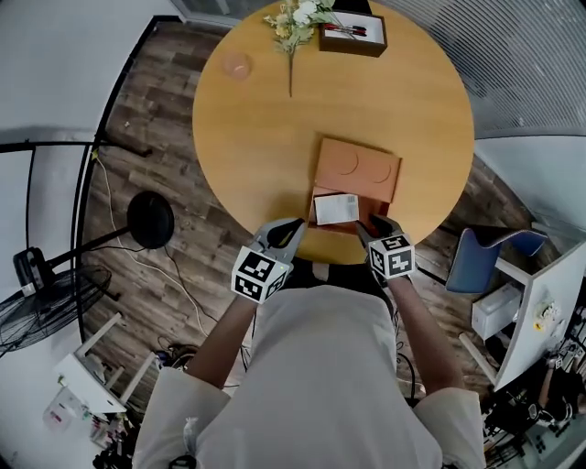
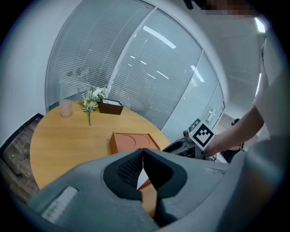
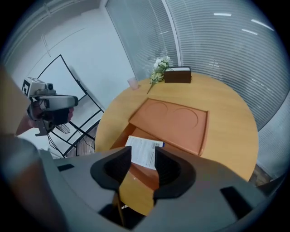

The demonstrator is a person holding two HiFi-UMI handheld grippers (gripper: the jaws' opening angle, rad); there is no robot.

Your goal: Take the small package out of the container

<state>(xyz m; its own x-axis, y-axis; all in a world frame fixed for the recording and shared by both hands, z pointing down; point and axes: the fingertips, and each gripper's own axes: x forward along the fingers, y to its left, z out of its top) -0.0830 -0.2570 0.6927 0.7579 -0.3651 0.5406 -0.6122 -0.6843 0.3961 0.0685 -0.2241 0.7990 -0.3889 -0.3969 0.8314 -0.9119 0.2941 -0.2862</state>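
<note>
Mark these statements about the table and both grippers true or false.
1. The white package lies in the open part of the orange box. True.
2. The right gripper grips the package. False: its fingers stand apart and hold nothing; the package lies beyond them.
3. The left gripper is shut and empty. True.
4. The flowers lie on the orange box. False: they lie at the far edge of the table, beside a dark box and apart from the orange one.
</note>
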